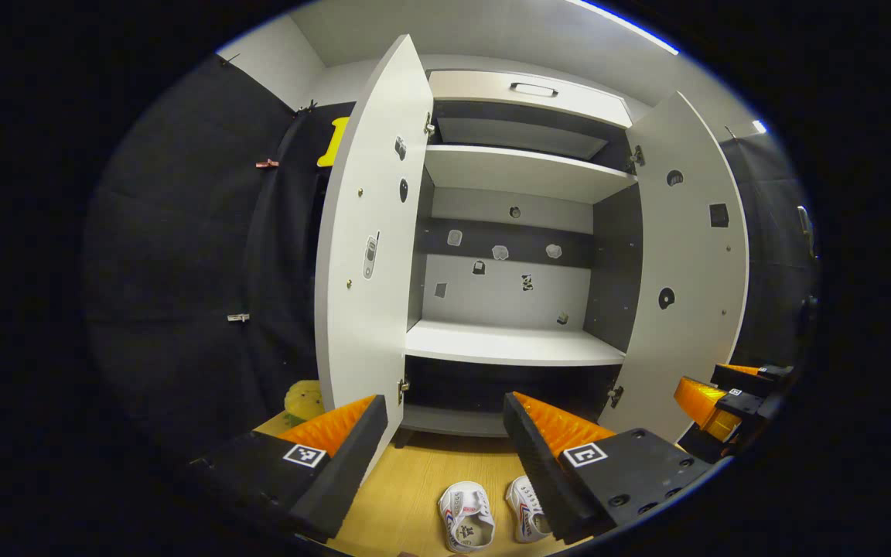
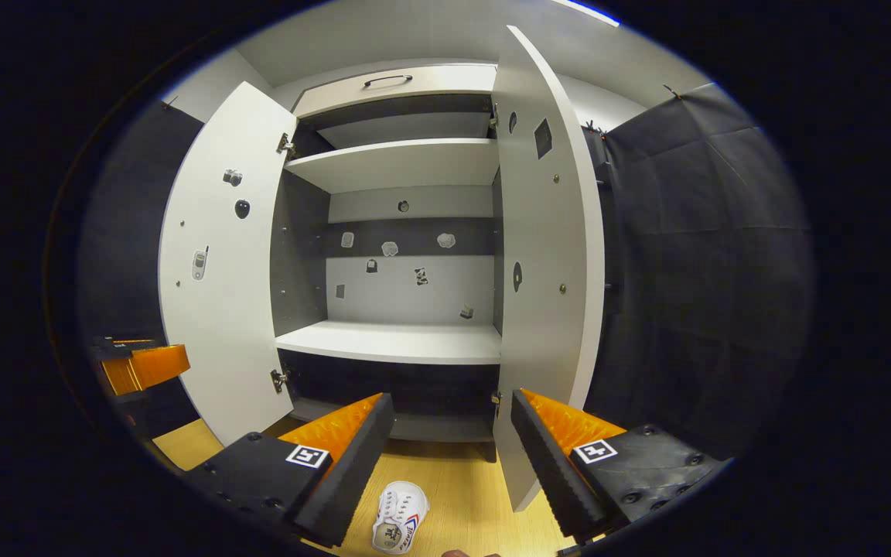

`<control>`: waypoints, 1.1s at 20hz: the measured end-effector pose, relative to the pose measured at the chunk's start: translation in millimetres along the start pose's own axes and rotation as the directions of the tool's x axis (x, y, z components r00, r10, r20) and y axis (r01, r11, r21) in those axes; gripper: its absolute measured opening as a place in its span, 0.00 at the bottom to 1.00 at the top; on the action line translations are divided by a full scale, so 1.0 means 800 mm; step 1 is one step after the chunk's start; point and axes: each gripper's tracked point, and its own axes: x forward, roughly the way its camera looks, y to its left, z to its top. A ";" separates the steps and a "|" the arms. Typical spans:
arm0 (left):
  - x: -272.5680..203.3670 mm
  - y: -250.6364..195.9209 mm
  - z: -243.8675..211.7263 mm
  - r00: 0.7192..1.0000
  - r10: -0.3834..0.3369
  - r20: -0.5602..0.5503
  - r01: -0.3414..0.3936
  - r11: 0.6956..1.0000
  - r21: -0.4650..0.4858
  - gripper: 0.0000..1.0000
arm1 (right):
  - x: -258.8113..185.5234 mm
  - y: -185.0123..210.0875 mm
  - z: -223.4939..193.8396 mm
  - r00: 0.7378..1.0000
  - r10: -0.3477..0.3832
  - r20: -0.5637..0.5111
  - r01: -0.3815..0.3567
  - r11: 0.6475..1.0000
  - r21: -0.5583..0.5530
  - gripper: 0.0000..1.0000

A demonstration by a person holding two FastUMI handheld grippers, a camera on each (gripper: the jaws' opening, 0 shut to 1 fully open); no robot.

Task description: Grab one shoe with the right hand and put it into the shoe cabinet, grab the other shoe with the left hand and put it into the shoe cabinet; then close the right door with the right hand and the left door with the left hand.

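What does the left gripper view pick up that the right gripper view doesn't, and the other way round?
Left gripper view: two white shoes, the near shoe and the partly hidden shoe, on the wooden floor, plus a yellow object by the left door.

Right gripper view: one white shoe between the open fingers, and the right door close up.

Both: the shoe cabinet with both doors open.

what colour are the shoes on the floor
White, with red and blue stripes on the sides. The shoes show best in the left gripper view.
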 end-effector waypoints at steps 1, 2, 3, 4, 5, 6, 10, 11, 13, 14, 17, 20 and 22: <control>0.001 0.001 -0.001 1.000 -0.008 -0.003 0.008 1.000 0.012 0.95 | -0.001 0.003 0.000 1.000 -0.001 -0.001 0.001 1.000 -0.005 0.99; 0.001 0.002 0.002 1.000 -0.021 0.006 0.021 0.999 0.031 0.95 | -0.002 0.008 0.002 1.000 -0.002 0.006 0.002 1.000 -0.011 0.99; 0.002 0.005 0.005 0.999 -0.032 0.013 0.031 0.998 0.052 0.95 | -0.003 0.013 0.004 1.000 -0.005 0.014 0.006 1.000 -0.019 0.99; 0.001 0.005 0.005 0.999 -0.046 0.015 0.045 0.997 0.065 0.95 | -0.006 0.017 0.004 1.000 -0.009 0.013 0.009 1.000 -0.023 0.99; 0.002 0.005 0.006 0.998 -0.064 0.018 0.063 0.996 0.070 0.95 | -0.007 0.022 0.004 1.000 -0.013 0.012 0.013 1.000 -0.023 0.99; 0.002 0.005 0.007 0.997 -0.080 0.022 0.078 0.994 0.070 0.95 | -0.009 0.026 0.005 1.000 -0.017 0.011 0.017 1.000 -0.022 0.99; 0.011 0.019 -0.002 0.995 -0.104 -0.001 0.104 0.993 0.052 0.95 | -0.013 0.035 0.001 0.999 -0.044 0.000 0.044 0.998 -0.038 0.98; 0.013 0.023 -0.003 0.994 -0.106 -0.005 0.106 0.993 0.046 0.95 | -0.013 0.037 0.000 0.999 -0.049 -0.005 0.049 0.998 -0.032 0.98; 0.015 0.028 -0.004 0.993 -0.114 -0.009 0.114 0.993 0.041 0.95 | -0.015 0.040 -0.005 0.998 -0.058 -0.023 0.058 0.998 -0.021 0.98; 0.015 0.030 -0.005 0.993 -0.117 -0.009 0.118 0.992 0.043 0.95 | -0.017 0.041 -0.007 0.998 -0.061 -0.030 0.061 0.998 -0.019 0.98; 0.016 0.031 -0.008 0.991 -0.137 -0.013 0.137 0.989 0.056 0.95 | -0.018 0.047 -0.020 0.996 -0.054 -0.070 0.053 0.998 -0.020 0.98; 0.016 0.027 -0.013 0.988 -0.154 -0.021 0.155 0.986 0.063 0.95 | -0.021 0.057 -0.040 0.992 -0.035 -0.123 0.033 0.999 -0.013 0.98; 0.015 0.026 -0.018 0.986 -0.162 -0.032 0.164 0.984 0.068 0.95 | -0.019 0.066 -0.055 0.987 -0.014 -0.159 0.013 1.000 -0.011 0.98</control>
